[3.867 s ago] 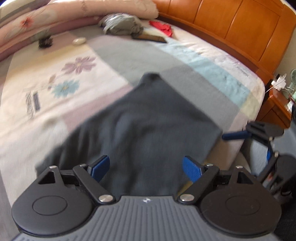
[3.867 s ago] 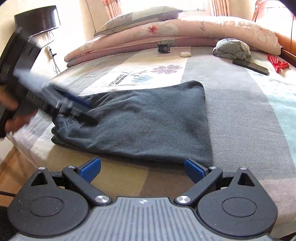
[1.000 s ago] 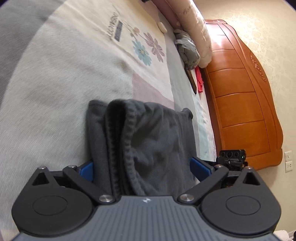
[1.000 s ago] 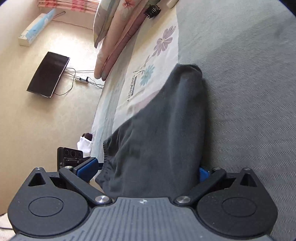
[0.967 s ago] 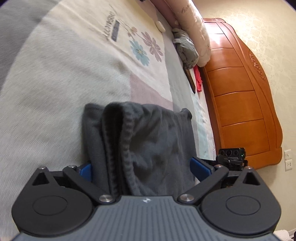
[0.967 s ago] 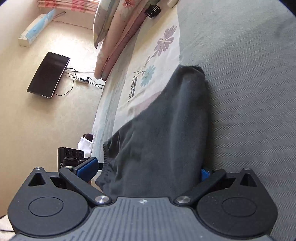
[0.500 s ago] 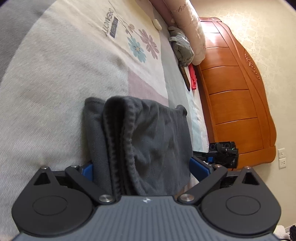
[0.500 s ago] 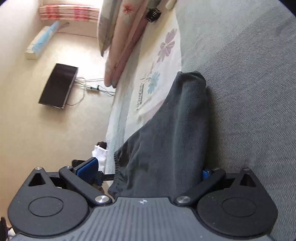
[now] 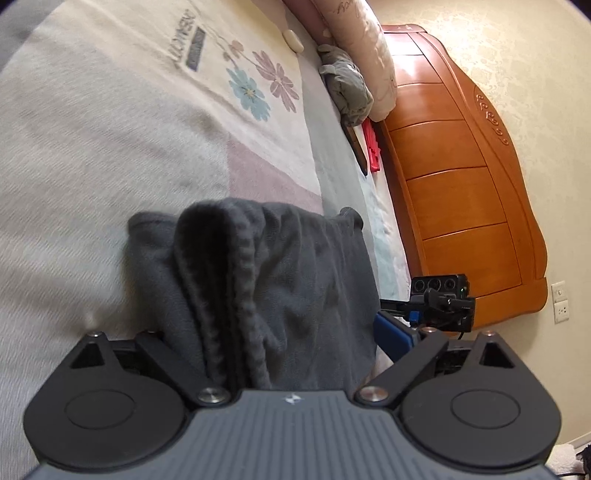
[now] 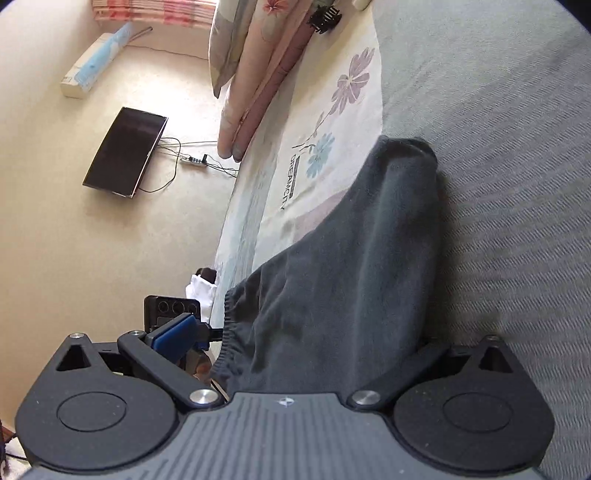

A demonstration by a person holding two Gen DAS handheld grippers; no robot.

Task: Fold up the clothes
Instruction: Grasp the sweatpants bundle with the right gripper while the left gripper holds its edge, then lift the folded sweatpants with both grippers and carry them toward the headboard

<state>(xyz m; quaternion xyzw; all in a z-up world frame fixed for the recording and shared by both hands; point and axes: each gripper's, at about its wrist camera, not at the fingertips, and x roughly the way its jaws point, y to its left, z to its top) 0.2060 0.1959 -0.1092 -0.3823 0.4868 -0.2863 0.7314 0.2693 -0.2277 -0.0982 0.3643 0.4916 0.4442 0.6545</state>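
A dark grey knitted garment (image 9: 295,280) lies folded on the patterned bedspread (image 9: 92,147), its ribbed hem bunched toward the camera. My left gripper (image 9: 277,332) is rolled on its side and straddles that hem. Its jaws are closing with the cloth between them. One blue pad (image 9: 391,334) shows just clear of the cloth, and the other is hidden behind it. My right gripper (image 10: 303,336) straddles the other end of the garment (image 10: 351,277), wide open. Its visible blue pad (image 10: 173,332) stands apart from the cloth. Each view shows the other gripper past the garment.
A wooden headboard (image 9: 461,177) bounds the bed's far side. Beside it lie a grey clothes bundle (image 9: 347,88), a red item (image 9: 371,147) and a dark flat object (image 9: 356,146). Rolled quilts (image 10: 258,66) and a black hair clip (image 10: 325,16) lie along another edge. A screen (image 10: 125,151) hangs on the wall.
The left jaws have drawn in a little around the hem, and cloth now covers one left pad. In the right wrist view the cloth now hides the pad on the bed side.
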